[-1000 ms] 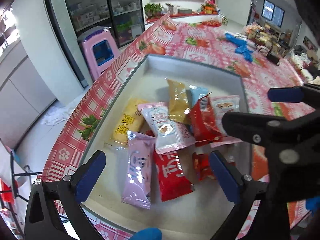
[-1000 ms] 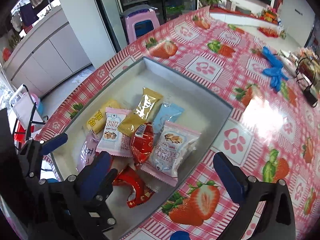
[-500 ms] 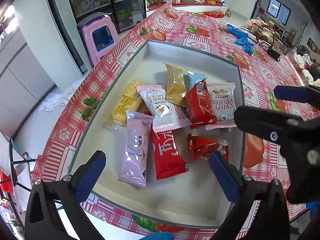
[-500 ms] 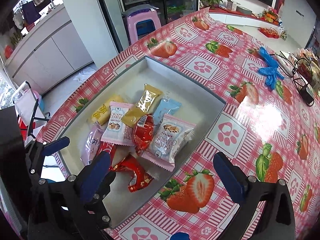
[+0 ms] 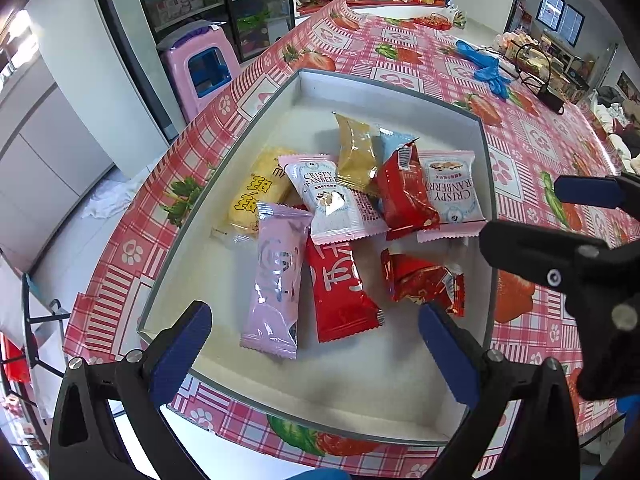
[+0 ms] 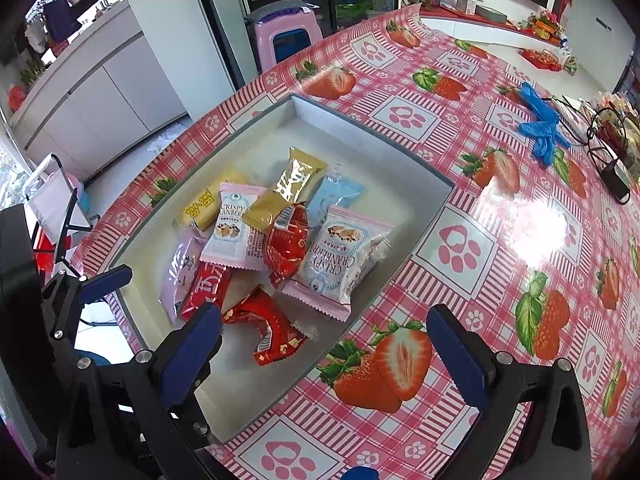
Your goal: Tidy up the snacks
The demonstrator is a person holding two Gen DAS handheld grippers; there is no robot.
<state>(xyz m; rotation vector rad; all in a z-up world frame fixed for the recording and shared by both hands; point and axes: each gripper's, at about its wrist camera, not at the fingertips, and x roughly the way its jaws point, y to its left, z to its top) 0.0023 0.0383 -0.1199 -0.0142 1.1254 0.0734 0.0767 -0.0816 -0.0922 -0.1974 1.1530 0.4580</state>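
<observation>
1. Snacks lay in a loose heap inside a shallow white tray (image 5: 486, 168) that sat on the table (image 6: 500, 208), which wore a pink checked cloth printed with strawberries and paw prints.
2. Left gripper (image 5: 314, 342) hung over the tray's near rim, its blue-padded fingers (image 5: 180, 344) spread wide with nothing between them.
3. Right gripper (image 6: 324, 346) hovered over the tray's near right corner, its fingers (image 6: 456, 360) likewise wide apart and empty.
4. At the right of the heap, a pink-edged cranberry packet (image 6: 340, 256) lay with a crumpled red packet (image 5: 404, 190) overlapping its left edge.
5. A second cranberry packet (image 5: 332, 196) lay left of that red packet, partly on top of a long lilac packet (image 5: 276, 276) and a red bar packet (image 5: 338, 288).
6. A gold packet (image 6: 288, 188) and a pale blue packet (image 6: 338, 196) lay at the far side of the heap, and a yellow packet (image 5: 256, 192) at its left.
7. A small red packet (image 6: 266, 330) lay apart from the heap, nearest the right gripper.
</observation>
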